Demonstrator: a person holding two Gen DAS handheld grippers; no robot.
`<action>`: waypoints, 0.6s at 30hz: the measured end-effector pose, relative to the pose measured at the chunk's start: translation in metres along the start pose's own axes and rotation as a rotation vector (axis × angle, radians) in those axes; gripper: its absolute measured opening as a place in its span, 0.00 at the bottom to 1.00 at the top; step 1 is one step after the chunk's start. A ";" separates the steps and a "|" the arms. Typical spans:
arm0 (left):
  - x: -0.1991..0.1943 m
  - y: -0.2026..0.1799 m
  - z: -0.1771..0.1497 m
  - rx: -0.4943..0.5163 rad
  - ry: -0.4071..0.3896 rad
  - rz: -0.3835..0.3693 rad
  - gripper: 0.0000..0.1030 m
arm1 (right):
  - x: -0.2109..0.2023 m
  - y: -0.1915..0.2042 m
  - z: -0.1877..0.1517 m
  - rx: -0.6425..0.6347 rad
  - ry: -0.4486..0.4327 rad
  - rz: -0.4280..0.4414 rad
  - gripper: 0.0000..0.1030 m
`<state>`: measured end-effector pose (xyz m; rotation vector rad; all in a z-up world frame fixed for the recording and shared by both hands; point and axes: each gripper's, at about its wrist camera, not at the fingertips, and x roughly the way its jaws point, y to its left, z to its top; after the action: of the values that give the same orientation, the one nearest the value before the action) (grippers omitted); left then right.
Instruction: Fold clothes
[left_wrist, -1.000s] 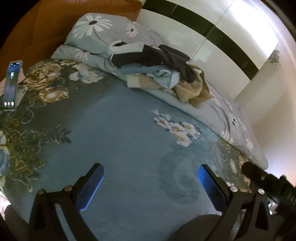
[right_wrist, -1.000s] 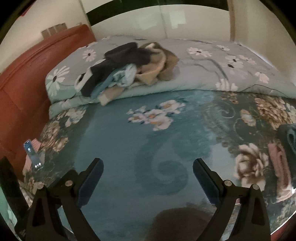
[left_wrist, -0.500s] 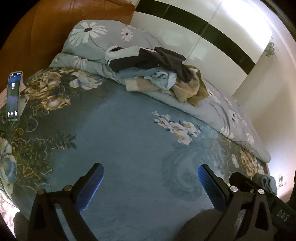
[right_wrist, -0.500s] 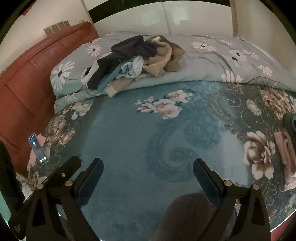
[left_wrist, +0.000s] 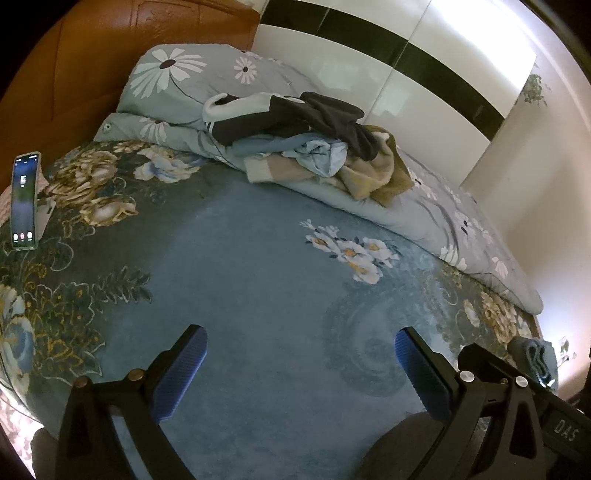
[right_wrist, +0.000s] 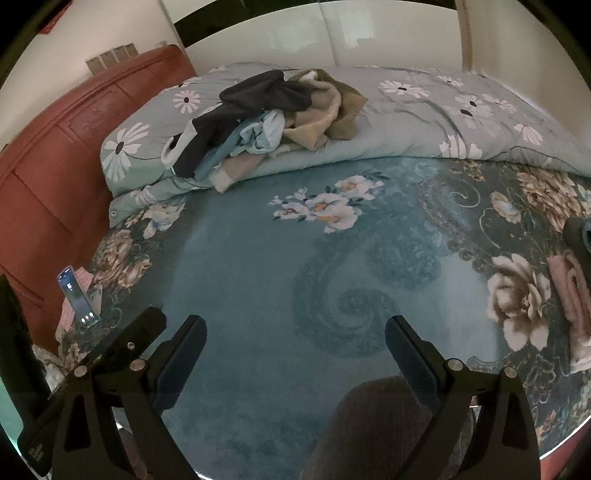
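1. Clothes (left_wrist: 306, 147) lay in a loose heap on the folded grey flowered quilt (left_wrist: 436, 206) at the far side of the bed (left_wrist: 240, 280), touching it; dark, pale blue and tan pieces were tangled together.
2. In the right wrist view the same heap (right_wrist: 273, 122) sat far and left of centre, well apart from both tools.
3. The left hand-held gripper (left_wrist: 299, 369) was released, its blue pads wide apart above the bare teal bedspread, grasping nothing.
4. The right hand-held gripper (right_wrist: 295, 358) was likewise released, jaws spread over the swirl pattern, nothing between them.
5. A phone (left_wrist: 25, 201) with a lit screen lay at the left edge of the bed, near the reddish-brown headboard (right_wrist: 55, 177).
6. Folded pink cloth (right_wrist: 570, 295) rested on the bedspread at the right edge, with a dark folded item (right_wrist: 578, 232) just beyond it.
7. White glossy wardrobe doors (left_wrist: 424, 92) with a black band stood behind the bed.
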<state>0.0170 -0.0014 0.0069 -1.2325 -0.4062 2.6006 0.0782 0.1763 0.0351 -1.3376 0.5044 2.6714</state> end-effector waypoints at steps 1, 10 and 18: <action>0.000 0.000 0.000 0.000 0.000 0.000 1.00 | 0.000 0.000 0.000 -0.002 0.001 0.002 0.95; 0.008 0.005 0.001 -0.004 0.020 -0.001 1.00 | 0.008 -0.001 -0.003 -0.003 0.021 -0.004 0.95; 0.018 0.011 0.000 -0.013 0.034 -0.003 1.00 | 0.016 0.001 -0.004 -0.010 0.035 -0.013 0.95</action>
<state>0.0054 -0.0054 -0.0097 -1.2777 -0.4194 2.5744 0.0711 0.1733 0.0207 -1.3880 0.4843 2.6480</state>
